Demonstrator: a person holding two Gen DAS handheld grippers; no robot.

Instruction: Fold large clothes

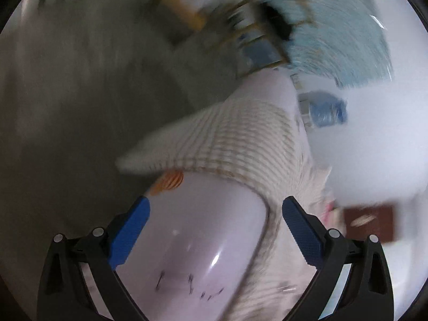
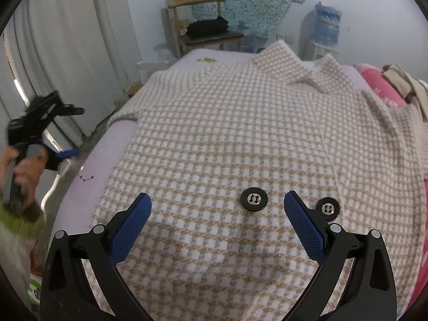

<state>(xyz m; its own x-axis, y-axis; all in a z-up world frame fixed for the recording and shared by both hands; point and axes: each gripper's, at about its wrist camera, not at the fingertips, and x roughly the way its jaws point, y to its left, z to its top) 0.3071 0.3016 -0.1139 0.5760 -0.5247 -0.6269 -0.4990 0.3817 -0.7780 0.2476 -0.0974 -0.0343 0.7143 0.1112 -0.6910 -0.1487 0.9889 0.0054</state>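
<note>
The checked coat (image 2: pixel 240 133) lies flat on the bed (image 2: pixel 88 176), unfolded. My left gripper (image 1: pixel 215 236) and right gripper (image 2: pixel 218 226) are both wide open, holding nothing. Next, I judge, a sleeve must be gripped.

No readable text, brand, number or sign in either view.

Left wrist view: heavy motion blur. Small dark marks on the pale lilac bed sheet (image 1: pixel 192 240) near the lower edge; they resemble scribbles, not letters.

Right wrist view: small yellow-green rectangular patch (image 2: pixel 206 60) on the sheet at the far end of the bed; any print on it is too small and soft to read. Two round black buttons with metal centres (image 2: pixel 253 199) on the beige-and-white checked knit garment (image 2: pixel 227 133) carry no lettering. Blue water bottle on a white dispenser (image 2: pixel 327 24) shows a pale band, illegible.
</note>
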